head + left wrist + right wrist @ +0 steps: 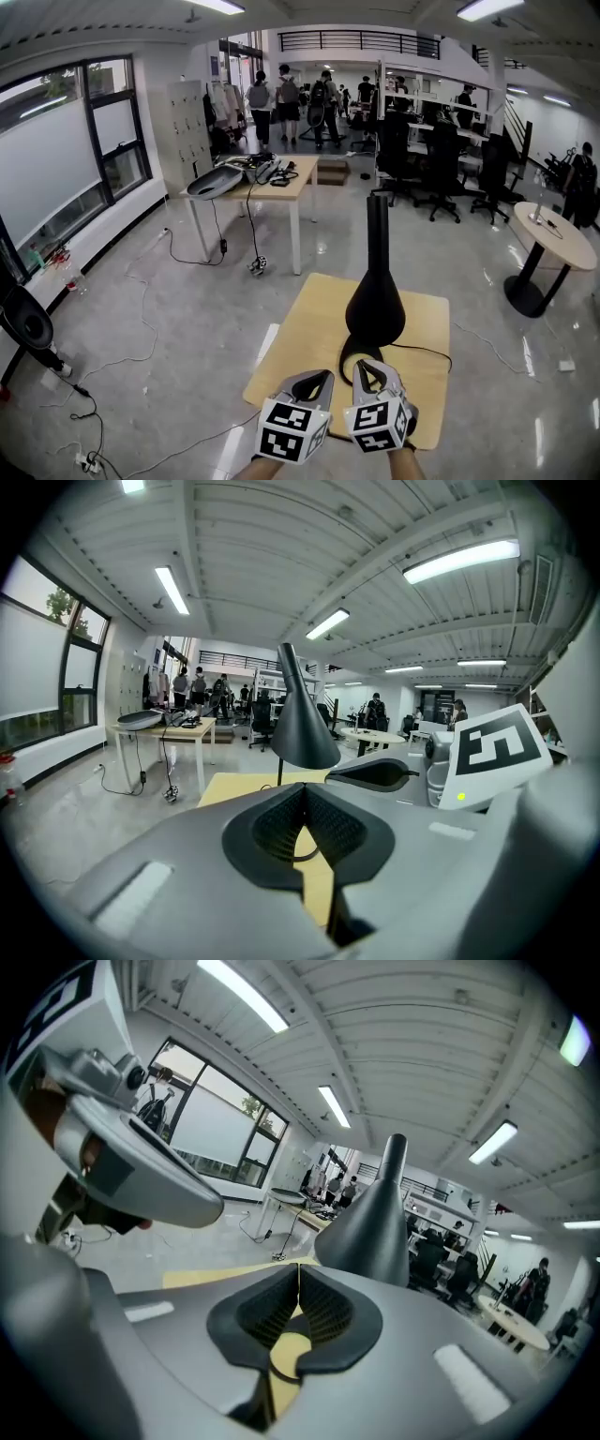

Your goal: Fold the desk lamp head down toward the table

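Standing upright, long axis vertical, on the yellow table [300, 337], the lamp head [376, 305] is just ahead of & above the right gripper [367, 366], nearer than the left gripper [319, 377]; both clenched, nothing btwn jaws.

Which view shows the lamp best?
Head view: the whole lamp, with base ring and cord, on the yellow table. Left gripper view shows just shade and thin stem; right gripper view only the shade, close, behind its jaws.
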`<state>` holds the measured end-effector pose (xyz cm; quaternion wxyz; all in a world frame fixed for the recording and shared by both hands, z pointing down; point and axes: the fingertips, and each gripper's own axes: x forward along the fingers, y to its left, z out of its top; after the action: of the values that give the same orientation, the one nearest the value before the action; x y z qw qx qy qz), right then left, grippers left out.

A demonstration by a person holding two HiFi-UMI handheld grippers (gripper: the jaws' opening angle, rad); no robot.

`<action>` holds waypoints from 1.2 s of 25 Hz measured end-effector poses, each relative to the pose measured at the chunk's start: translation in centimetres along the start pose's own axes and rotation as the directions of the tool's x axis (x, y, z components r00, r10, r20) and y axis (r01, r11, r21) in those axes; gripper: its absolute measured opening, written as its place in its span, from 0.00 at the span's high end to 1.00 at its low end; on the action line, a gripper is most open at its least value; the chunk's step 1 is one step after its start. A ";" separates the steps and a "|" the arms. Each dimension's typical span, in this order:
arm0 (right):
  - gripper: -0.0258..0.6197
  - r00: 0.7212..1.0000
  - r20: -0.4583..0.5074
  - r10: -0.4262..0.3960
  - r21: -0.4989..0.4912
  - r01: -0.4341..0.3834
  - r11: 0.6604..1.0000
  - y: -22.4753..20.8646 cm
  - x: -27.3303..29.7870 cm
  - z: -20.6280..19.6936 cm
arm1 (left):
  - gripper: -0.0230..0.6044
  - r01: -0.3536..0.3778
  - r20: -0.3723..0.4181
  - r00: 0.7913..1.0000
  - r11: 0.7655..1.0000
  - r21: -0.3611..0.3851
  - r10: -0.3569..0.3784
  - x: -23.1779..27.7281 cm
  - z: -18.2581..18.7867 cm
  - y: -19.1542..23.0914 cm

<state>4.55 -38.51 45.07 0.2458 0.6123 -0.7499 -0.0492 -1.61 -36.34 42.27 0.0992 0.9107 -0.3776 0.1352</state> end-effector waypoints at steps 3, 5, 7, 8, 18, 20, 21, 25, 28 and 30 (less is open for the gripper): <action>0.95 1.000 0.012 0.028 0.113 -0.030 0.993 5.1 -3.3 1.1 | 0.93 -0.010 0.007 1.000 1.000 0.013 0.010 -5.0 -1.4 0.7; 0.95 0.999 0.018 0.043 0.174 -0.046 0.984 8.7 -4.9 2.4 | 0.93 -0.014 0.012 1.000 1.000 0.022 0.014 -8.3 -2.1 2.0; 0.95 0.998 0.027 0.054 0.238 -0.059 0.970 12.3 -6.2 4.2 | 0.93 -0.012 0.014 1.000 1.000 0.025 0.012 -11.7 -2.7 3.6; 0.95 0.998 0.033 0.059 0.269 -0.065 0.961 14.0 -7.3 5.1 | 0.93 -0.011 0.013 1.000 0.999 0.029 0.011 -13.5 -3.1 4.1; 0.95 0.997 0.068 0.024 0.460 -0.053 0.886 24.0 -16.8 8.5 | 0.93 0.023 -0.011 1.000 0.997 0.071 -0.022 -26.3 -7.4 4.3; 0.95 0.997 0.072 0.018 0.466 -0.050 0.883 28.7 -19.9 8.6 | 0.93 0.033 -0.012 0.999 0.997 0.077 -0.032 -31.1 -9.9 4.3; 0.95 0.997 0.076 0.019 0.470 -0.052 0.881 31.2 -21.0 8.8 | 0.93 0.037 -0.008 0.999 0.996 0.078 -0.036 -33.3 -11.0 4.6; 0.95 0.995 0.091 0.032 0.479 -0.072 0.875 36.2 -23.4 10.0 | 0.93 0.041 0.004 0.999 0.996 0.077 -0.041 -38.0 -12.8 5.3; 0.95 0.995 0.097 0.037 0.486 -0.080 0.870 36.4 -25.9 12.6 | 0.93 0.042 0.006 0.999 0.997 0.068 -0.042 -40.4 -11.0 4.3; 0.95 0.994 0.101 0.037 0.487 -0.082 0.870 38.3 -26.4 13.9 | 0.93 0.045 0.009 0.999 0.997 0.066 -0.046 -42.3 -11.0 5.4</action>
<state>-32.25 -7.40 39.08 0.0504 0.6285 -0.7663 0.1231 -36.05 -8.97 39.46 0.0701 0.9225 -0.3525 0.1404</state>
